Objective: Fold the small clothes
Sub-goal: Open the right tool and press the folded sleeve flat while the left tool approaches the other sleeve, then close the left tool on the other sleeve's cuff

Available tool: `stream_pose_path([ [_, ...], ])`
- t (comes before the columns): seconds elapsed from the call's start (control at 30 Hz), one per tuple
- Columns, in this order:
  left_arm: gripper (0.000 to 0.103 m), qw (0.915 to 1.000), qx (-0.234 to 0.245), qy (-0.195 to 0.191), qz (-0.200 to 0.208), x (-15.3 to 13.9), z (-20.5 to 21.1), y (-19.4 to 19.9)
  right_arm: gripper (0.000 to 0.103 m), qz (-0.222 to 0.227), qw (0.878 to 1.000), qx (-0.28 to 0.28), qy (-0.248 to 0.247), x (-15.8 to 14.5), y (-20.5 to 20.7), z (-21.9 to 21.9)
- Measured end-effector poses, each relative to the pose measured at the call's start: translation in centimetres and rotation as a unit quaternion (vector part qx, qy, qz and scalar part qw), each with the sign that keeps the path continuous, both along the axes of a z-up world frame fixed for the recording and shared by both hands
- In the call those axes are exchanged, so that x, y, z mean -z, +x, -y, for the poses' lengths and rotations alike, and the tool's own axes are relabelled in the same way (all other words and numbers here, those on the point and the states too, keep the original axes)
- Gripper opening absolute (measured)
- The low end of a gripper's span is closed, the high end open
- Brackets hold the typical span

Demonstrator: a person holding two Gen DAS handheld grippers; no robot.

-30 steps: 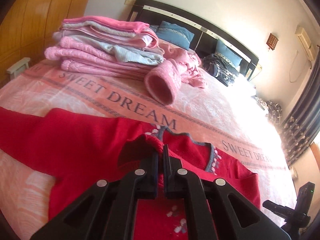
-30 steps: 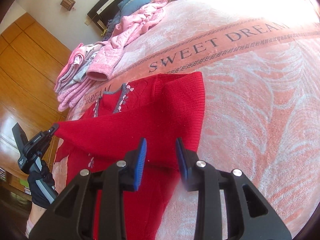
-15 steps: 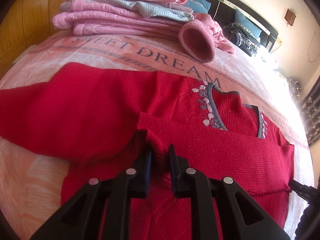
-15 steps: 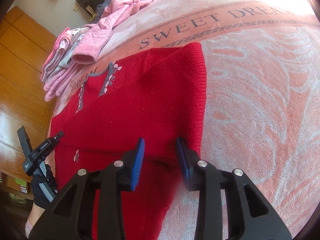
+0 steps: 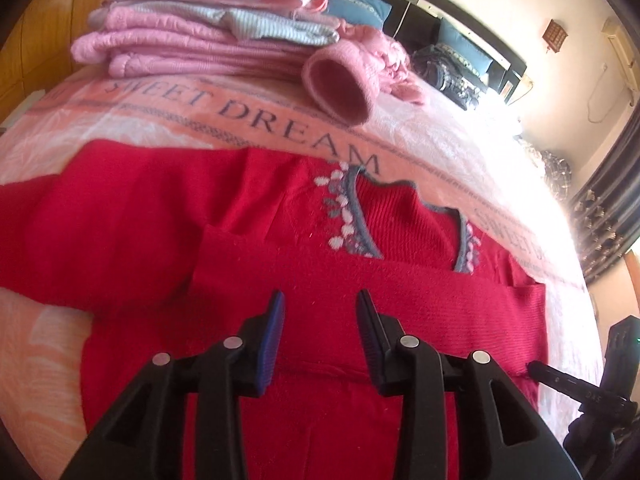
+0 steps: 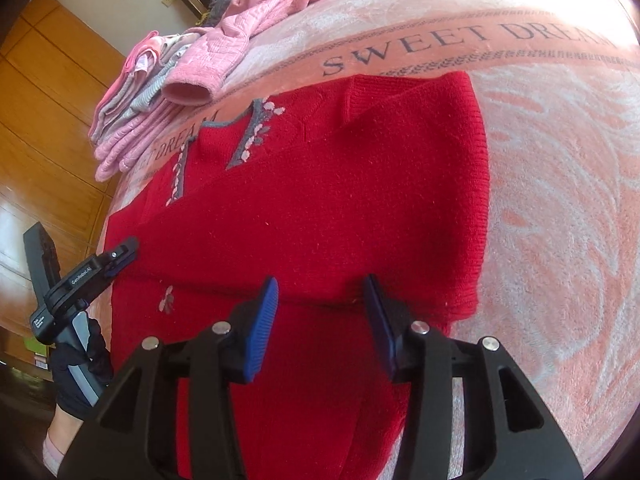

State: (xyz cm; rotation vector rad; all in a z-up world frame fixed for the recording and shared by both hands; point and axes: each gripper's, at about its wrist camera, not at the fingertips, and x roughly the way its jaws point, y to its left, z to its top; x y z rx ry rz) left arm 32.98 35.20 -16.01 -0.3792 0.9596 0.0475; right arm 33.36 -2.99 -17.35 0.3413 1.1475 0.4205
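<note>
The red sweater lies flat on the bed, on a pink blanket printed with "SWEET DREAM" lettering. One sleeve is folded across the chest as a band, covering the lower part of the grey neckline trim with its small pale flowers. The other sleeve lies spread out toward 9 o'clock in the left wrist view.

The left tool hangs just above the folded sleeve with its two blue-padded fingers spread apart and nothing between them. The right tool is likewise spread wide and empty, poised over the near edge of the folded sleeve, low in the right wrist view; whether its pads touch the knit I cannot tell. In that same view the left tool appears again at about 8 o'clock, gripped by a hand in a dark glove, its tip at the sweater's edge.

Beyond the sweater, at 11 o'clock in the left wrist view, sits a stack of folded pink and grey clothes. Beside it at 12 o'clock a loose pink garment sprawls, one cuff gaping open toward the sweater. The dark headboard and blue pillows are farther back, a wooden wardrobe stands alongside the bed, and dark curtains hang at 3 o'clock.
</note>
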Motion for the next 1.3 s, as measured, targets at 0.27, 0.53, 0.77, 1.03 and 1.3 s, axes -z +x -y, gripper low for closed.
stream_pose_path([
  [0.27, 0.041, 0.9996, -0.001, -0.022, 0.015, -0.4, -1.3, -1.1, 0.052, 0.003, 1.000, -0.007, -0.009, -0.7, 0.0, -0.6],
  [0.53, 0.056, 0.9951, -0.084, -0.044, 0.029, -3.7, -11.1, -5.2, 0.067, 0.010, 0.999, -0.035, -0.007, -2.8, -0.9, -3.3],
  [0.77, 0.057, 0.9761, -0.197, -0.089, 0.022, -3.5, -24.2, -11.9, 0.067, 0.013, 0.995, -0.100, -0.013, -3.6, -2.8, -8.6],
  [1.03, 0.055, 0.9287, -0.306, -0.202, 0.054, 1.0, -36.5, -17.0, 0.067, 0.006, 0.991, -0.132, -0.027, -2.7, -3.7, -13.1],
  [1.3, 0.050, 0.9155, -0.318, -0.219, 0.114, 1.8, -41.9, -16.0, 0.069, 0.014, 0.991, -0.130, -0.041, -1.3, -3.5, -14.7],
])
